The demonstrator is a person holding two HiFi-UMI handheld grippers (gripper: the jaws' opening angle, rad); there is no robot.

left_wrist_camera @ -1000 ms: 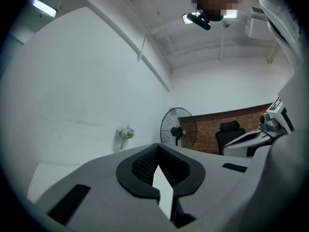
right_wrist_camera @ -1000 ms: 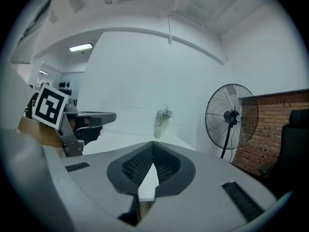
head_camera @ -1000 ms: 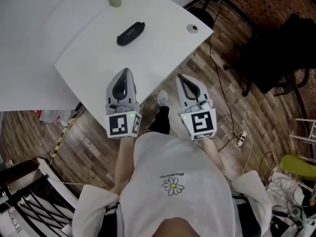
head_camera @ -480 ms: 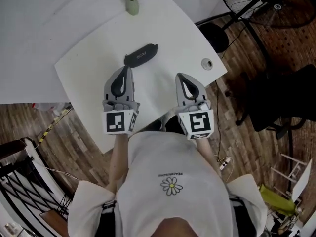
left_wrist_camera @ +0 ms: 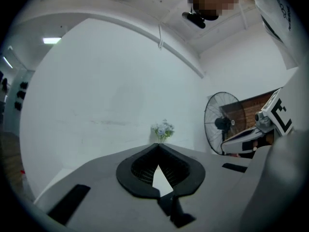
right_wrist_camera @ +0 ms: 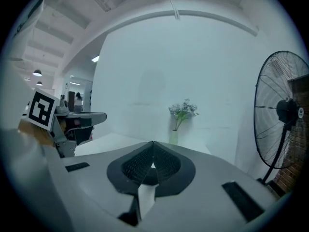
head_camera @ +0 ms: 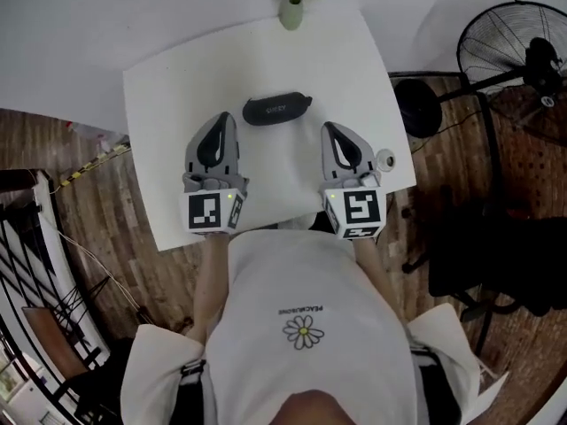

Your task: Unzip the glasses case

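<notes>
Shows a dark glasses case (head_camera: 276, 110) lying crosswise on the white bench (head_camera: 159, 113), long axis left to right, just beyond and between the two claw tips. Shows left claw (head_camera: 225, 120) and right claw (head_camera: 330, 129) both closed, empty, each near one end, neither touching.

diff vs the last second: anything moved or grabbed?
Both hands advanced over the table: the left claw and right claw now flank the glasses case without touching it. Nothing grasped or released. Unchanged: both claws shut and empty; the case lies in its place near the vase.
</notes>
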